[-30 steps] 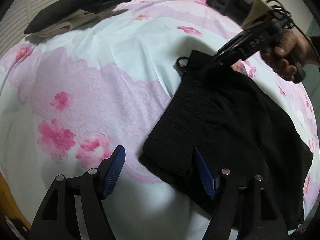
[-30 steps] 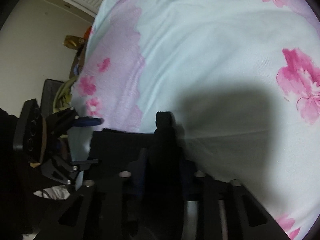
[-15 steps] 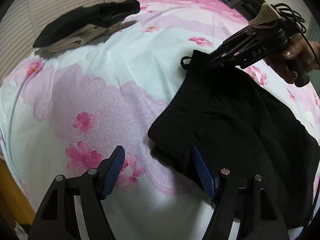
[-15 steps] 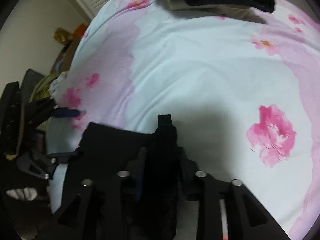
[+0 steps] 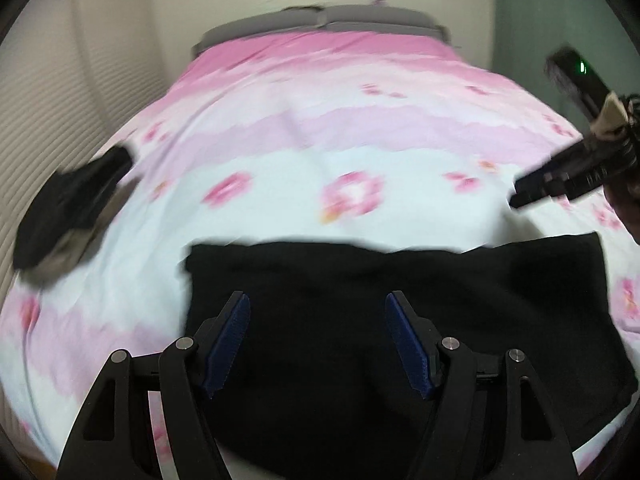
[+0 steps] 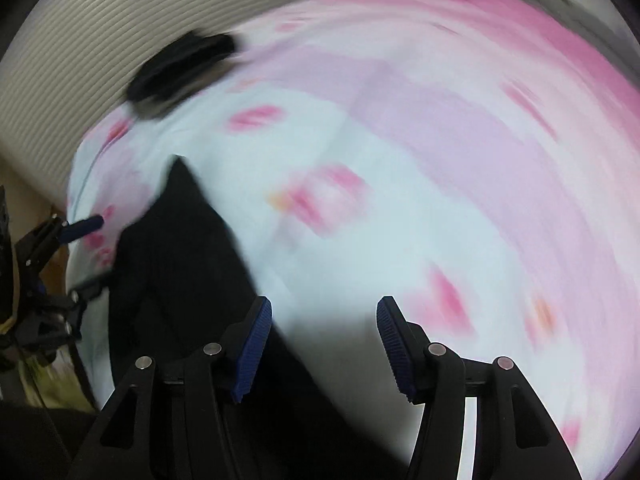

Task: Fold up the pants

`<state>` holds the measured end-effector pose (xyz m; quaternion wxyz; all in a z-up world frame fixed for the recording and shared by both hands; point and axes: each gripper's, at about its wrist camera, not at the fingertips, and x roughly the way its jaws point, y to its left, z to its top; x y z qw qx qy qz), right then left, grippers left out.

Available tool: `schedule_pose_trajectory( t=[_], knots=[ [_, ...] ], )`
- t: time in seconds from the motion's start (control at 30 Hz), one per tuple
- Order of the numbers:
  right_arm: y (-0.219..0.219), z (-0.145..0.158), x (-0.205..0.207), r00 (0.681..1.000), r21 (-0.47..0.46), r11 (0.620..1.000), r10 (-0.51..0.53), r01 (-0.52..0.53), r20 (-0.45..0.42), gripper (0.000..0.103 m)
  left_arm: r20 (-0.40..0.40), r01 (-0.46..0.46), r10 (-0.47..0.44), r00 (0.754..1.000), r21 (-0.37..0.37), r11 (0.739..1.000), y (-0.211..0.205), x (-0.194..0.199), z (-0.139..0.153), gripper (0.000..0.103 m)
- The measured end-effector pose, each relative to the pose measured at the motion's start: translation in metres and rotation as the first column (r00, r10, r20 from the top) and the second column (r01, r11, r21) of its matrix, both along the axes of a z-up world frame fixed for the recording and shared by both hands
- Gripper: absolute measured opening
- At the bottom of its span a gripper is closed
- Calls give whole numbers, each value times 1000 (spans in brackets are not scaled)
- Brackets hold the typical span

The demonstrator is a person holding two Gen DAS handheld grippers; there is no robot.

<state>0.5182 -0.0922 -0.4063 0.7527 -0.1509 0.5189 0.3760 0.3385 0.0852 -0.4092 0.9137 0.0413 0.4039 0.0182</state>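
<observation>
The black pants (image 5: 400,300) lie folded and flat across the near part of the floral bed sheet (image 5: 320,140). My left gripper (image 5: 318,320) hovers over their near half, open, with only cloth far below its blue pads. In the right wrist view the pants (image 6: 188,260) run along the left side. My right gripper (image 6: 324,320) is off their edge over bare sheet; its jaws are opening and nothing is between them. The right gripper (image 5: 520,196) shows at the right edge of the left wrist view, clear of the pants. The left gripper (image 6: 90,254) appears at the far left.
A pile of dark clothes on a beige piece (image 5: 68,208) lies at the bed's left edge, also the dark pile (image 6: 184,64). A grey headboard (image 5: 320,20) closes the far end. A slatted wall (image 5: 32,120) runs along the left. Both views are motion-blurred.
The right gripper let go of the pants' edge, opened and swung away over bare sheet. The left gripper stayed open, rose and turned, so it now faces the pants squarely.
</observation>
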Motion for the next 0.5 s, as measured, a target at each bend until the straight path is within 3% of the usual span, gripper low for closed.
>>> schedule_pose_trajectory(
  t=[0.1,0.17,0.3,0.37,0.5],
  knots=[
    [-63,-15,4,985,23,996,-78,83,-157,55,7,62,-63,998,13,998,-30,8,-3,70],
    [-74,-25,12,957,71,994,-63,86,-283,40,12,79,-79,997,29,996,-42,11,-7,70],
    [-43,-38,39,929,129,991,90,-46,-358,9,-18,65,-64,998,39,997,-48,12,-18,70],
    [-20,-44,43,926,114,984,169,-138,-337,9,-32,38,-37,999,28,999,-45,12,-22,70],
    [25,-64,52,851,136,962,272,-235,-449,10,-54,-13,13,998,4,1000,-36,11,-26,70]
  ],
)
